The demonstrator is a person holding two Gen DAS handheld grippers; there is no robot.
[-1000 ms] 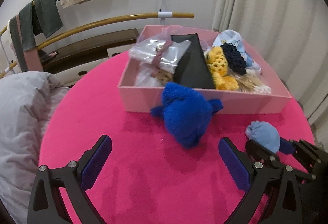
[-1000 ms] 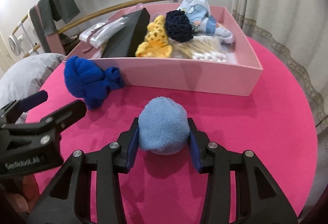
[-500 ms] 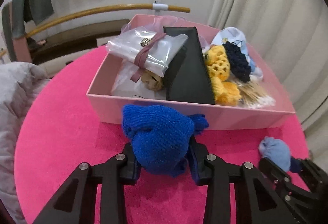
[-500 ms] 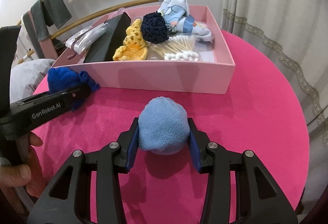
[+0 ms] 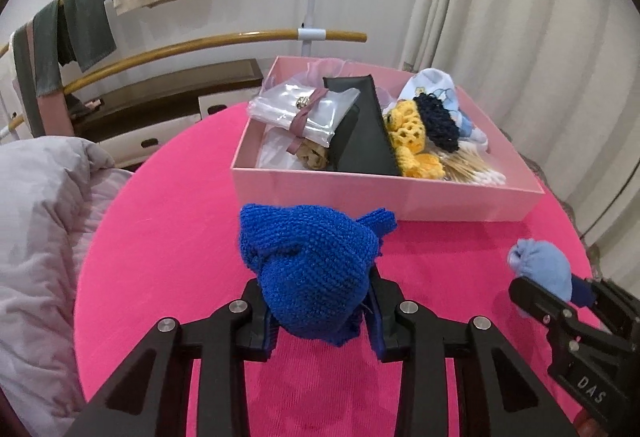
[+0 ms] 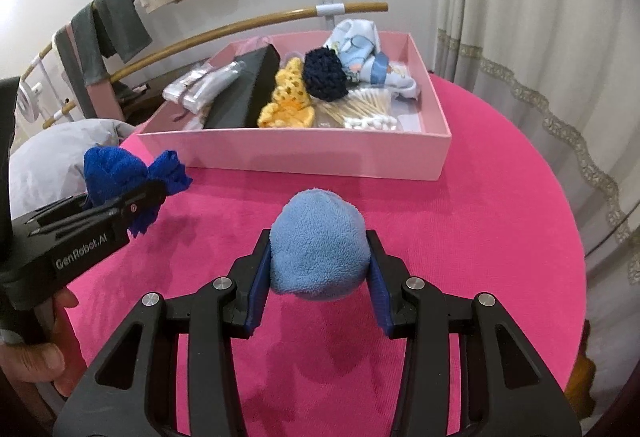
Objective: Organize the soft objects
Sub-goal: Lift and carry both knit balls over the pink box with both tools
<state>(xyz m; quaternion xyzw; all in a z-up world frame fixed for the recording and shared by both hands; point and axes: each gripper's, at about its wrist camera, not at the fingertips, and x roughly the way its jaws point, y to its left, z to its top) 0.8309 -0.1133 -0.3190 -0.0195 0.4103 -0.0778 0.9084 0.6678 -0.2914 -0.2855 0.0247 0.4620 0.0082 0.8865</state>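
Note:
My left gripper is shut on a dark blue knitted piece and holds it above the pink round table, in front of the pink box. The piece also shows in the right wrist view. My right gripper is shut on a light blue fleece ball, held over the table; the ball also shows in the left wrist view. The pink box holds a yellow crochet piece, a navy crochet piece and a pale patterned cloth.
The box also holds a black triangular case, a clear pouch and cotton swabs. A grey duvet lies left of the table. A rack with hanging clothes stands behind, curtains at right.
One second ago my left gripper was open before the dark blue piece; it closed on it and now holds it lifted and farther from the box. My right gripper kept its hold on the ball.

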